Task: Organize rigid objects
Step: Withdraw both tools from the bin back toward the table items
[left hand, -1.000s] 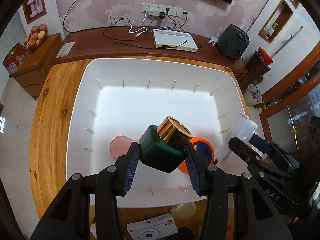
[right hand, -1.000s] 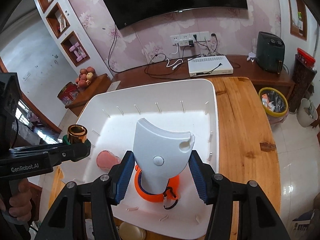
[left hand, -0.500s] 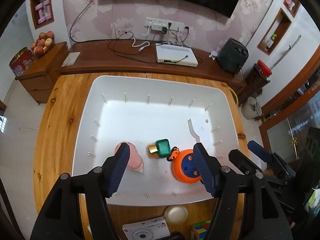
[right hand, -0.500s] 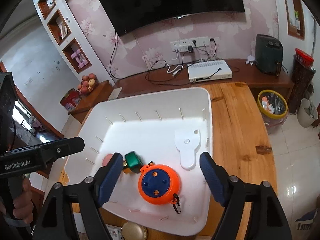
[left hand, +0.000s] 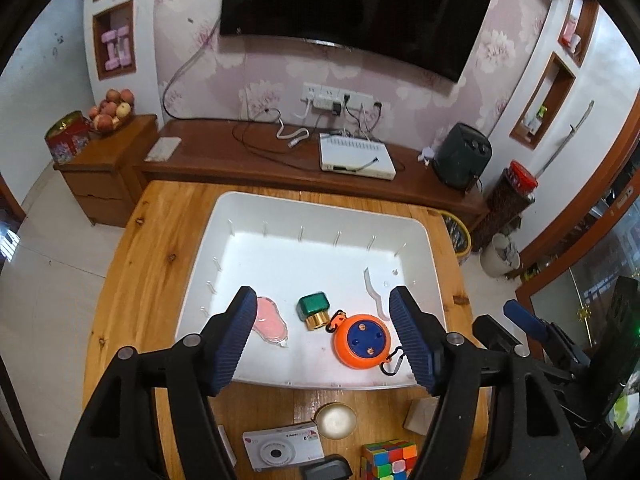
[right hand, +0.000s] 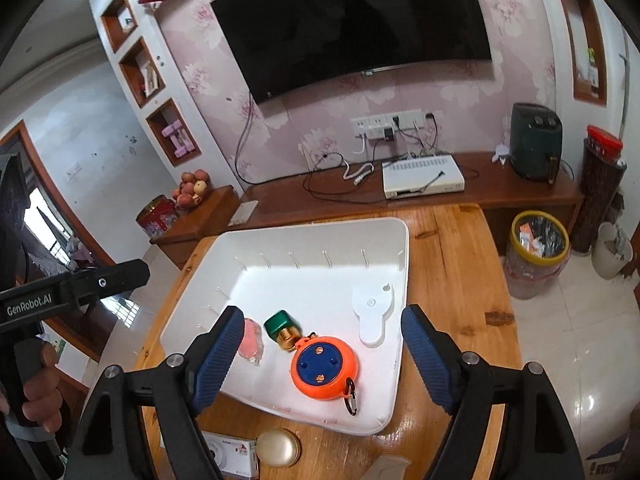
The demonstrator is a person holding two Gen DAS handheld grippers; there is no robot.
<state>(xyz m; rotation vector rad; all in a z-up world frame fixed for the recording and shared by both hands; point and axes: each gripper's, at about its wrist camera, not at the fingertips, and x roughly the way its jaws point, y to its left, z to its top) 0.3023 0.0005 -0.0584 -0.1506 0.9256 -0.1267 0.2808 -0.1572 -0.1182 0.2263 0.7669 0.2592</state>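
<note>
Two hand-held grippers hang above the near tabletop edge: the left hand-held gripper [left hand: 320, 338] with jaws opening on nothing, the right hand-held gripper [right hand: 322, 354] apart and empty. Nearest, outside the white tray [left hand: 224, 216], lie a white camera [left hand: 282, 448], a Rubik's cube [left hand: 386, 460] and a round gold case [left hand: 335, 420]. All look stiff and light; the smooth camera is probably best pinched across its flat sides.
</note>
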